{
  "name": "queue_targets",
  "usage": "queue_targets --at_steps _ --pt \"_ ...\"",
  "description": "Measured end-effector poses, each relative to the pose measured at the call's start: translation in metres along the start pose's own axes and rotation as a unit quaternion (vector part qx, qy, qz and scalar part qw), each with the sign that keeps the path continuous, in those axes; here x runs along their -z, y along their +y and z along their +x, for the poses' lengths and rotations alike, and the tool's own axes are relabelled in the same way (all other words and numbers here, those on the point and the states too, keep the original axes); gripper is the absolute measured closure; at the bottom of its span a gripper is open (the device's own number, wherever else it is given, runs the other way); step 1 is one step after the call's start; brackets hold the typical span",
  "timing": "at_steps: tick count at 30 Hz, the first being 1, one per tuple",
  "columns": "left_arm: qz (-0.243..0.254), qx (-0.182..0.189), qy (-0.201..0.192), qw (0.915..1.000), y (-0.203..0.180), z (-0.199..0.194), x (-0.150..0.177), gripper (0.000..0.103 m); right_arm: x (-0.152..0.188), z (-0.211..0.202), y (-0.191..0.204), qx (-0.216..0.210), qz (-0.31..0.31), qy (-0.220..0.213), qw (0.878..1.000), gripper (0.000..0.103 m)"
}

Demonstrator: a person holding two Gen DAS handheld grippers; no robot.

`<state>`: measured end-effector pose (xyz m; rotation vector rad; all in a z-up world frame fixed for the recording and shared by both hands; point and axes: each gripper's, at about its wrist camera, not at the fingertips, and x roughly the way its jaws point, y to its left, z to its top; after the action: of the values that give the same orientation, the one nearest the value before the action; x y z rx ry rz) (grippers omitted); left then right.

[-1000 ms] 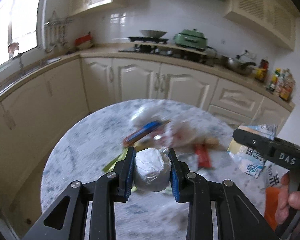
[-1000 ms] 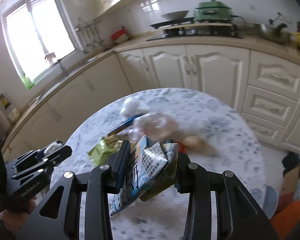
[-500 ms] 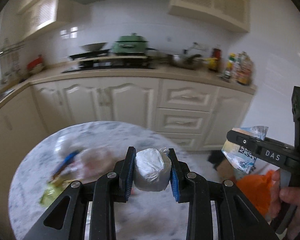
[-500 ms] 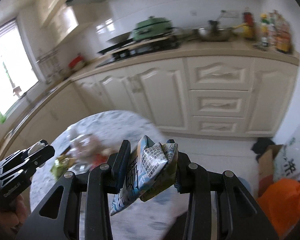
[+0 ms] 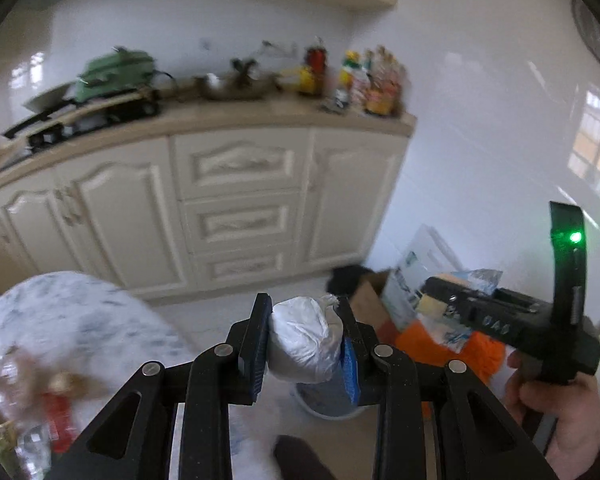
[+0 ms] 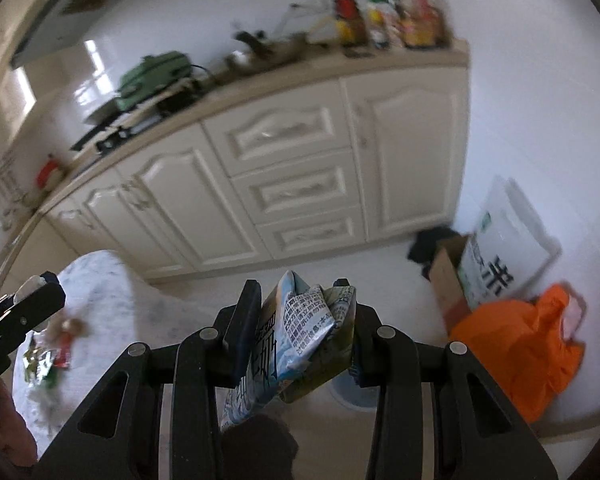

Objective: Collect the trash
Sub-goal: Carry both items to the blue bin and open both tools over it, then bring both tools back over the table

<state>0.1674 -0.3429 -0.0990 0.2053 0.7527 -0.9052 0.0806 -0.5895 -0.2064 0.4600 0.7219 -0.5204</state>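
Observation:
My left gripper (image 5: 305, 340) is shut on a white crumpled wad (image 5: 305, 343), pinched between both pads. My right gripper (image 6: 300, 328) is shut on a crushed blue and white drink carton (image 6: 296, 336), which sticks up and hangs down between the pads. In the left wrist view the right gripper (image 5: 452, 308) shows at the right with the carton (image 5: 480, 278), a hand (image 5: 556, 408) on its grip. A pale round bin (image 5: 328, 402) stands on the floor just below both grippers. More wrappers (image 5: 56, 416) lie on the marble table (image 5: 80, 320) at the left.
An orange plastic bag (image 6: 520, 352), a cardboard box (image 6: 446, 276) and a white printed sack (image 6: 500, 240) stand against the wall at the right. Cream cabinets (image 6: 292, 184) with a cluttered counter run behind. Something dark (image 6: 256, 448) is in the lower foreground.
Both grippers have swung right, off the table and over the floor, each keeping its load. The table slid to the left edge and the orange bag and bin came into view.

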Motion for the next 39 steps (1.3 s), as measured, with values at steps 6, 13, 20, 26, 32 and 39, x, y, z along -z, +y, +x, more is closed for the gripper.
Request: queue_targets --at_steps 6,13,20,26,32,39 --pt "0.018 0.026 0.054 0.9981 -0.023 0.084 -0.026 0.075 0.009 0.038 -0.044 0.016 0.041 0.035 0.998 0.065" --pt "0.02 0.044 0.118 0.9918 -0.046 0.188 -0.049 0.075 0.014 0.078 -0.076 0.024 0.07 0.066 0.995 0.065" --pt "0.011 0.046 0.169 0.9844 -0.058 0.275 -0.067 0.051 0.019 0.109 -0.099 0.036 0.097 0.085 0.991 0.049" --pt "0.021 0.011 0.163 0.9864 -0.052 0.295 -0.08 0.009 0.026 0.106 -0.113 0.05 0.126 0.079 0.988 0.011" --pt "0.02 -0.006 0.139 0.99 -0.047 0.28 -0.09 0.004 0.03 0.088 -0.105 0.055 0.125 0.073 0.988 0.0" --pt "0.022 -0.023 0.088 0.9957 -0.044 0.224 -0.084 0.002 0.029 0.055 -0.076 0.043 0.114 0.048 0.991 0.0"
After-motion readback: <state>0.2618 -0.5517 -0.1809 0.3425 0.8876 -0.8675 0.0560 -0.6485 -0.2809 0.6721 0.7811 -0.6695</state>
